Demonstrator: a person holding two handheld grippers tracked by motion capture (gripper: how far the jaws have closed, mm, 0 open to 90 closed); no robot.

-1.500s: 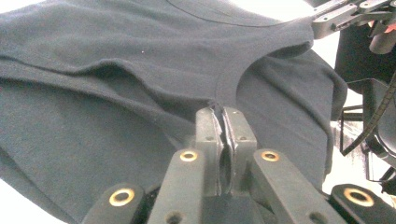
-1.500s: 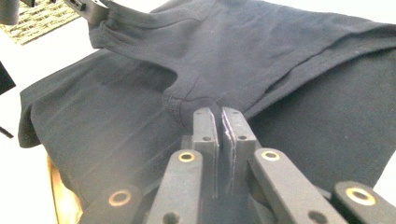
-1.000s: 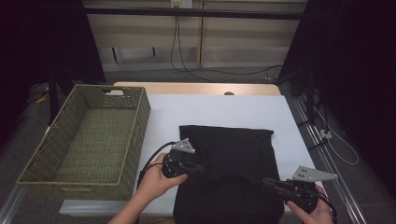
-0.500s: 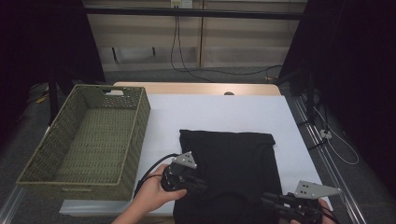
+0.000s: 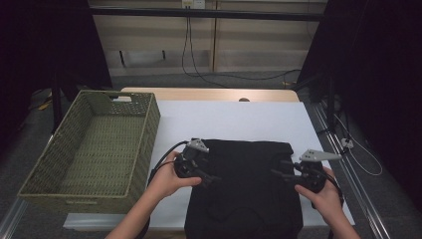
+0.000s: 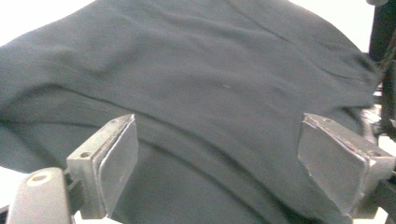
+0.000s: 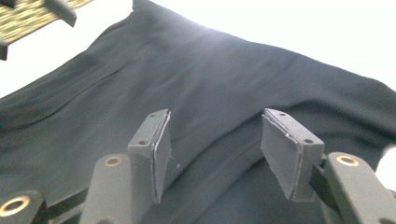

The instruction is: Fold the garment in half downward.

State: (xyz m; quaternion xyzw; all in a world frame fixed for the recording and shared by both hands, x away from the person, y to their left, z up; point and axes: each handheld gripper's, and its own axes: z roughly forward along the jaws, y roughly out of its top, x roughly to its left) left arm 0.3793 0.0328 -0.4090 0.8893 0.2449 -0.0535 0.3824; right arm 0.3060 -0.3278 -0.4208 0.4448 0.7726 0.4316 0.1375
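A black garment (image 5: 246,189) lies folded on the white table (image 5: 234,122), reaching down to the near edge. My left gripper (image 5: 213,178) is over its left edge and points right. Its jaws have just been opening and stand wide apart, with cloth (image 6: 219,93) lying under them and nothing pressed between the pads (image 6: 119,161). My right gripper (image 5: 278,170) is over the garment's right side and points left. Its jaws have also just been opening, and its pads (image 7: 156,147) are apart above the cloth (image 7: 224,84).
A green woven basket (image 5: 149,124) stands at the table's left with nothing in it that I can see. The far half of the white table is bare. Cables trail from both grippers toward the person's forearms. Dark curtains and a floor with cables surround the table.
Both hands dipped toward the person, then moved back up over the garment. Both grippers' jaws, shut at the cloth before, have come apart.
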